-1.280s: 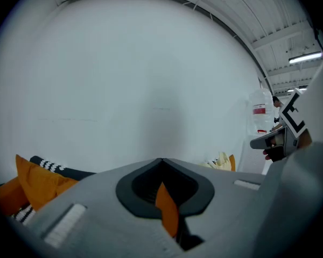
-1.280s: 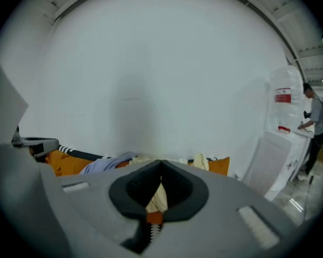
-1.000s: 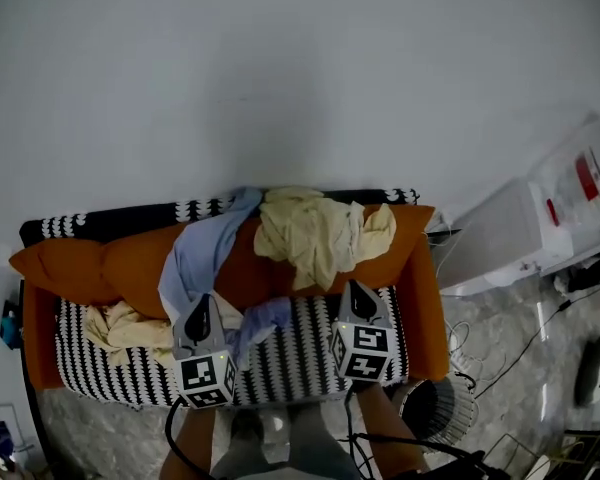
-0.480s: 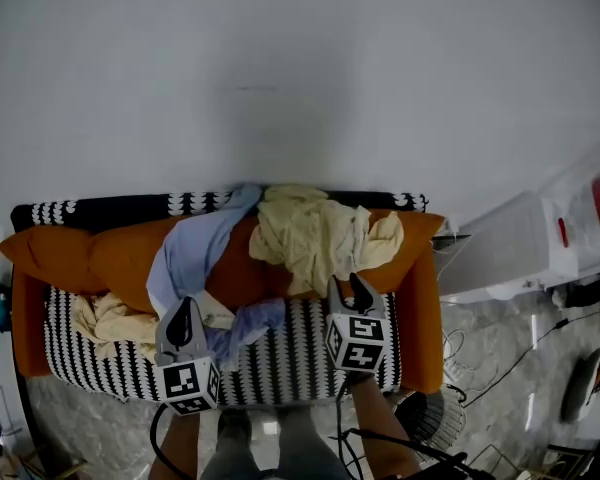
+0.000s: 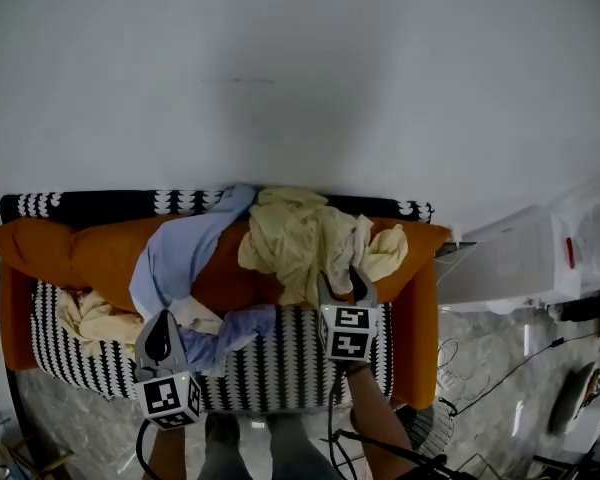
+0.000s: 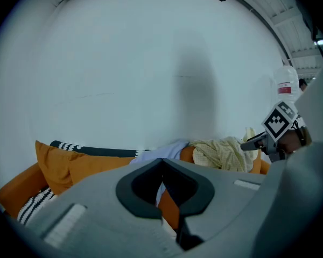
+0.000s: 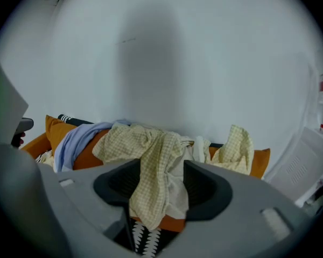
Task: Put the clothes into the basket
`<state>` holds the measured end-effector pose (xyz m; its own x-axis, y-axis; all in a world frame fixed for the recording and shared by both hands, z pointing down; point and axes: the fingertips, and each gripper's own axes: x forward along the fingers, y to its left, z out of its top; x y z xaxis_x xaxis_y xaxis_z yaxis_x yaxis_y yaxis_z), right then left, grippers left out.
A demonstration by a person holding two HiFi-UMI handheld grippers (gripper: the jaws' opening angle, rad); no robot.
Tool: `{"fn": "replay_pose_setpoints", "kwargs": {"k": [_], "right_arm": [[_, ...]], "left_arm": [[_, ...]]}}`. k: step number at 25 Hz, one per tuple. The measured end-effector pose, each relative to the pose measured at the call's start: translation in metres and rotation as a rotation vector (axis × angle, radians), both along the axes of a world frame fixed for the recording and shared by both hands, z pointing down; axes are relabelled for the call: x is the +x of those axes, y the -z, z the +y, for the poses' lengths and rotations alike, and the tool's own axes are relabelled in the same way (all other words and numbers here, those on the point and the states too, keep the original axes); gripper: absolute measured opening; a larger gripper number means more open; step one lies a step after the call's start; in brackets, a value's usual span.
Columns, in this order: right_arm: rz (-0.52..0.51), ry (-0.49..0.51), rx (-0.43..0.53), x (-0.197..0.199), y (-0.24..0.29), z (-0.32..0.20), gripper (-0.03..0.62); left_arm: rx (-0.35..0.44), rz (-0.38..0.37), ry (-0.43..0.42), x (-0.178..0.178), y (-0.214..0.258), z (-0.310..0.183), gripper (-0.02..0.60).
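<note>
A yellow checked garment [image 5: 298,236] [image 7: 151,155] lies heaped over the orange back cushions [image 5: 90,253] of a black-and-white patterned sofa [image 5: 280,358]. A light blue garment [image 5: 175,258] [image 6: 164,153] drapes down beside it, and a cream one [image 5: 88,318] lies at the sofa's left end. My right gripper [image 5: 341,283] [image 7: 161,168] is open at the yellow garment's hanging lower edge. Its jaws have just been opening; the cloth shows in the gap and the pads do not press on it. My left gripper [image 5: 161,328] [image 6: 161,165] is shut and empty, near the blue garment's lower end. A dark wire basket [image 5: 425,430] stands on the floor at lower right.
A white wall rises behind the sofa. A white boxy unit [image 5: 505,258] stands right of the sofa, with cables [image 5: 480,368] on the marbled floor. The person's legs [image 5: 250,443] are at the sofa's front edge. The right gripper's marker cube [image 6: 280,120] shows in the left gripper view.
The right gripper's jaws went from shut to wide open as it moved in to the yellow garment's lower edge. The left gripper sank toward the sofa's front, still shut.
</note>
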<state>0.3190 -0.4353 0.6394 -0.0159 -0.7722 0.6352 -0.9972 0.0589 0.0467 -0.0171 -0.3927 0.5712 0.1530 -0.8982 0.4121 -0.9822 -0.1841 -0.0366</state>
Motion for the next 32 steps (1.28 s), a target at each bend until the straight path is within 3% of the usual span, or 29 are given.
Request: {"fn": "replay_pose_setpoints", "kwargs": {"k": [7, 15, 18, 24, 32], "right_arm": [[0.024, 0.023, -0.073, 0.011, -0.045, -0.018, 0.267], [0.0, 0.03, -0.081, 0.008, -0.062, -0.033, 0.265], [-0.012, 0.043, -0.095, 0.006, -0.065, -0.034, 0.229], [-0.022, 0.029, -0.115, 0.006, -0.055, -0.029, 0.066], [-0.042, 0.031, -0.088, 0.001, -0.018, -0.007, 0.044]], "left_arm": [[-0.029, 0.002, 0.03, 0.003, -0.022, 0.001, 0.008], [-0.046, -0.004, 0.06, 0.0, -0.035, 0.006, 0.008], [-0.044, 0.002, 0.069, 0.001, -0.036, 0.007, 0.008], [-0.04, 0.022, 0.077, 0.0, -0.03, 0.006, 0.008], [-0.005, 0.032, 0.042, 0.005, -0.004, 0.008, 0.008]]}}
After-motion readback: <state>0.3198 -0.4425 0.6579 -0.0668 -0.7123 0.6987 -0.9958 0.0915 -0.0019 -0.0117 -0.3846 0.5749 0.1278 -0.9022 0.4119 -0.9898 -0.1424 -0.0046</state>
